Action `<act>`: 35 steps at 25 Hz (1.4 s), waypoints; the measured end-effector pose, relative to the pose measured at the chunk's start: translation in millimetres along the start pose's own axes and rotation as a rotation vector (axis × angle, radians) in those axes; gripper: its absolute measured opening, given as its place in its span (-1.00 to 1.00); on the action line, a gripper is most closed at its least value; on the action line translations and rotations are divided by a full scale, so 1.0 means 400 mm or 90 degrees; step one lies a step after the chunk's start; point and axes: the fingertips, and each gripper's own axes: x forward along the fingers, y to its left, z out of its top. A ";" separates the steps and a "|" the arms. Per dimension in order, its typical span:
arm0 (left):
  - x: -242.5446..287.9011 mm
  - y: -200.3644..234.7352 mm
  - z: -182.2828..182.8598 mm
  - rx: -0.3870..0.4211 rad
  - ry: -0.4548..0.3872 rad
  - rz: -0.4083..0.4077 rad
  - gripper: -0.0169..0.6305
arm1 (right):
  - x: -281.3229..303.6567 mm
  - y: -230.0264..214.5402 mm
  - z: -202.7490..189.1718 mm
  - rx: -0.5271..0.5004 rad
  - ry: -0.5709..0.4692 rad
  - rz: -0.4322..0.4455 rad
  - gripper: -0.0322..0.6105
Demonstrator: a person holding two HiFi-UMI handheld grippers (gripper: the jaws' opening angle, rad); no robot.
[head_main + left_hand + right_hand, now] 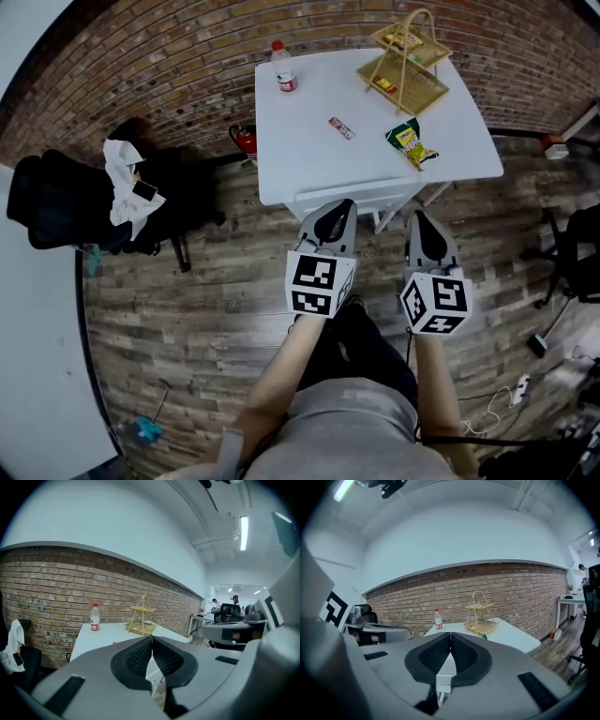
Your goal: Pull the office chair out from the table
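A black office chair (84,202) draped with a white cloth (122,178) stands left of the white table (375,164), away from both grippers. It shows at the left edge of the left gripper view as the chair (21,665). My left gripper (342,208) and right gripper (419,217) hover side by side in front of the table's near edge, pointing at it. In the left gripper view the left gripper (151,638) has its jaws pressed together with nothing between them. The right gripper (450,633) is likewise shut and holds nothing.
On the table stand a water bottle (284,70), a yellow wire rack (405,56), a green snack packet (411,142) and a small wrapper (341,127). A red fire extinguisher (246,141) sits by the brick wall. Another dark chair (577,253) and cables lie at right.
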 end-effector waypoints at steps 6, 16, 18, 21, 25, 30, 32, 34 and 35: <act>0.074 -0.022 -0.006 0.040 0.021 -0.004 -0.90 | 0.071 0.011 -0.037 -0.051 0.056 0.116 -0.85; 0.118 0.074 -0.100 0.045 0.108 0.018 -0.90 | 0.181 0.027 -0.087 -0.135 0.107 0.164 -0.85; 0.137 0.095 -0.103 0.045 0.116 0.016 -0.90 | 0.211 0.027 -0.090 -0.134 0.115 0.175 -0.85; 0.167 0.114 -0.100 0.048 0.126 -0.005 -0.90 | 0.255 0.032 -0.098 -0.139 0.132 0.192 -0.85; 0.209 0.106 -0.135 0.072 0.170 -0.075 -0.90 | 0.312 0.041 -0.096 -0.194 0.154 0.182 -0.85; 0.232 0.119 -0.156 0.144 0.210 -0.107 -0.90 | 0.367 0.057 -0.119 -0.213 0.192 0.196 -0.85; 0.237 0.129 -0.161 0.156 0.222 -0.113 -0.90 | 0.380 0.062 -0.132 -0.221 0.209 0.203 -0.85; 0.241 0.139 -0.166 0.164 0.233 -0.120 -0.90 | 0.389 0.068 -0.142 -0.232 0.224 0.211 -0.85; 0.243 0.144 -0.168 0.167 0.238 -0.126 -0.90 | 0.392 0.071 -0.147 -0.237 0.231 0.216 -0.85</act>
